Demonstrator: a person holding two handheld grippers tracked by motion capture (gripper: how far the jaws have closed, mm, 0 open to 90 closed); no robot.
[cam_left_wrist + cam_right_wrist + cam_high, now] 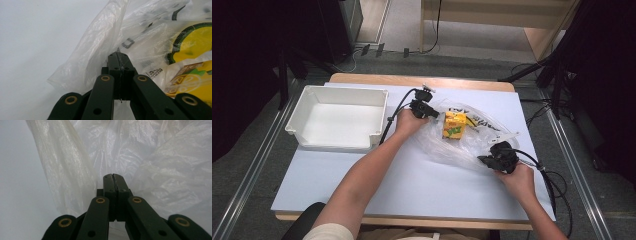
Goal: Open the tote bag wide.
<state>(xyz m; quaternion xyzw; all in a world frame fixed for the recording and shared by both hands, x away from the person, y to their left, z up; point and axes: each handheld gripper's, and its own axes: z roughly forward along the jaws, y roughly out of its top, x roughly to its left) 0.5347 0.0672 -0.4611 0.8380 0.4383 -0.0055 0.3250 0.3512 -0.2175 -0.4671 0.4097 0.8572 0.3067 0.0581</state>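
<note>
The plastic bag [462,137] lies crumpled on the desk [362,175], well to the right of the white bin [337,117], and we take that bin as our landmark. In the high view, our left gripper [432,114] meets the bag's edge nearest the bin, while our right gripper [484,160] meets the edge farthest from the bin; held at opposite sides like this, we judge the film is being spread so the yellow carton [454,125] inside can come out toward the bin. In the left gripper view, the left gripper [117,53] has its jaws pressed fully together on a fold of the plastic bag [95,50], with the yellow carton [192,80] showing through the film on the side away from the bin. In the right gripper view, the right gripper [112,175] is likewise clamped tight, its tips against the bag's film [75,157]; a pinch of film seems caught there, anchoring the far side.
</note>
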